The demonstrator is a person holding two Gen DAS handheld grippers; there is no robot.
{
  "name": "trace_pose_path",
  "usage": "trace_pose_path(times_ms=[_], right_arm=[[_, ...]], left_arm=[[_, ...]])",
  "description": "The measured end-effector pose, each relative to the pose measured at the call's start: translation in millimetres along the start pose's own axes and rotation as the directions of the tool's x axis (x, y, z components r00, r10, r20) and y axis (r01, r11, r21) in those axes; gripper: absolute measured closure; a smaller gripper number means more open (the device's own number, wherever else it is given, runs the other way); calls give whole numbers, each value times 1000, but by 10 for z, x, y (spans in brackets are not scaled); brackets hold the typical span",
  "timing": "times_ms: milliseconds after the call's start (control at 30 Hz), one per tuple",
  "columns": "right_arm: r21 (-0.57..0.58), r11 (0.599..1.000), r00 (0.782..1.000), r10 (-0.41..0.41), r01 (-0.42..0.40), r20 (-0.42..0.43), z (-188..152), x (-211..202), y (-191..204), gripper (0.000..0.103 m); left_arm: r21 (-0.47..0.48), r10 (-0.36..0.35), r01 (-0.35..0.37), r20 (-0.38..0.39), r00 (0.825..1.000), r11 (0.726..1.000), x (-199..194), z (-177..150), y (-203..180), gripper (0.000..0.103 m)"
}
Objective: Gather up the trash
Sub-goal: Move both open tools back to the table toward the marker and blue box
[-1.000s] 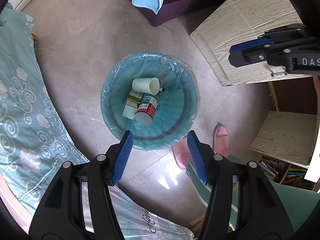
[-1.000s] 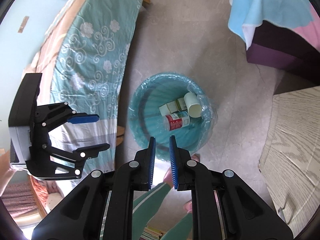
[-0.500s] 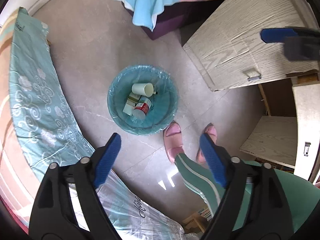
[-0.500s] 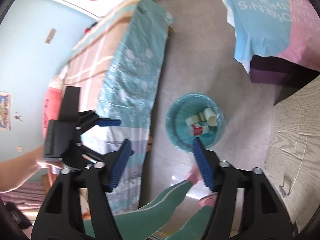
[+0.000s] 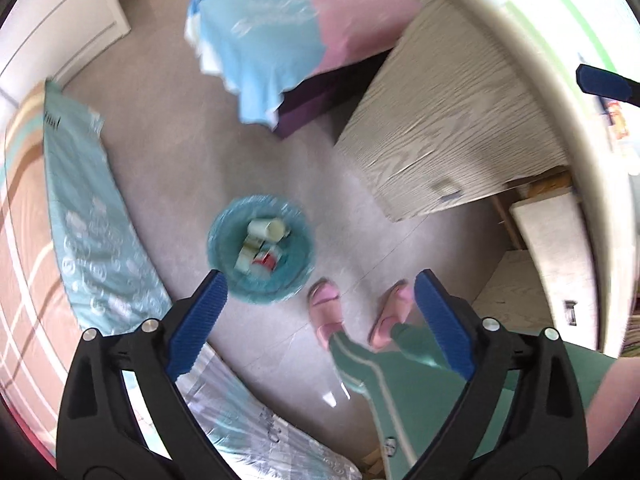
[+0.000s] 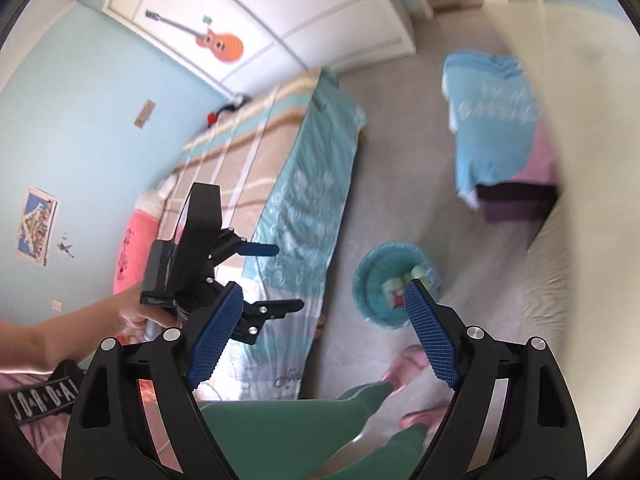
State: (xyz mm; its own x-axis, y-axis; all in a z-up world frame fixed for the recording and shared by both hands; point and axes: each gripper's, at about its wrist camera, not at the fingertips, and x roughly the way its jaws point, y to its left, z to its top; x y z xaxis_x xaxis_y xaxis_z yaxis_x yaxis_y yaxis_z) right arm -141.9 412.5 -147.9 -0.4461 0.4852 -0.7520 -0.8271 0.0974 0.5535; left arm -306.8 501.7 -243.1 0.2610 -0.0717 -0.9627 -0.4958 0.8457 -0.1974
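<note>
A teal bin with a clear liner stands on the floor far below me. In it lie a white paper cup, a pale carton and a red-labelled bottle. My left gripper hangs high above the floor, its jaws opening, nothing between them. My right gripper is also high up, jaws opening and empty. The bin shows small past its right finger. The left gripper appears in the right wrist view, held by a hand.
A bed with a teal patterned sheet runs along the left. A low purple bench under a blue and pink cloth stands beyond the bin. A wood-grain cabinet is at the right. The person's pink slippers stand beside the bin.
Both grippers have risen well above the bin, which now looks much smaller. Both sets of jaws have spread wide, the right from nearly shut. The right wrist view has tilted up toward the wall.
</note>
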Motion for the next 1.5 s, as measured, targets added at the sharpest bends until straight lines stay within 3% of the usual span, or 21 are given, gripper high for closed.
trace_pose_path(times_ms=[100, 233, 500, 600, 700, 900, 1100, 1300, 1500], right_arm=[[15, 999, 998, -32, 31, 63, -123, -448, -73, 16], [73, 989, 983, -139, 131, 119, -410, -1046, -358, 15], [111, 957, 950, -281, 267, 138, -1130, -2009, -849, 15], [135, 949, 943, -302, 284, 138, -1392, -2305, -1050, 15], [167, 934, 928, -341, 316, 151, -1615, -2566, -1246, 15], [214, 900, 896, -415, 379, 157, -1980, -2969, -1653, 15], [164, 880, 878, -465, 446, 111, -2141, -3167, -2064, 15], [82, 871, 867, -490, 484, 93, -2263, -3500, -2632, 15], [11, 864, 862, -502, 503, 69, -2141, -3533, -3172, 15]], left_arm=[[73, -20, 17, 41, 999, 997, -174, 174, -362, 9], [202, -44, 27, 84, 995, 979, -343, 418, -977, 8], [425, -125, 73, 95, 988, 902, -461, 840, -2180, 7], [509, -106, 40, 102, 989, 860, -418, 956, -2638, 7], [551, -107, 32, 104, 989, 834, -367, 1079, -3059, 7], [585, -122, 69, 51, 991, 808, -178, 1211, -3796, 7], [591, -99, 69, 18, 995, 804, 60, 1280, -4337, 7], [560, -84, 71, -4, 996, 825, 289, 1350, -4680, 7], [530, -81, 65, 7, 997, 846, 514, 1458, -4900, 7]])
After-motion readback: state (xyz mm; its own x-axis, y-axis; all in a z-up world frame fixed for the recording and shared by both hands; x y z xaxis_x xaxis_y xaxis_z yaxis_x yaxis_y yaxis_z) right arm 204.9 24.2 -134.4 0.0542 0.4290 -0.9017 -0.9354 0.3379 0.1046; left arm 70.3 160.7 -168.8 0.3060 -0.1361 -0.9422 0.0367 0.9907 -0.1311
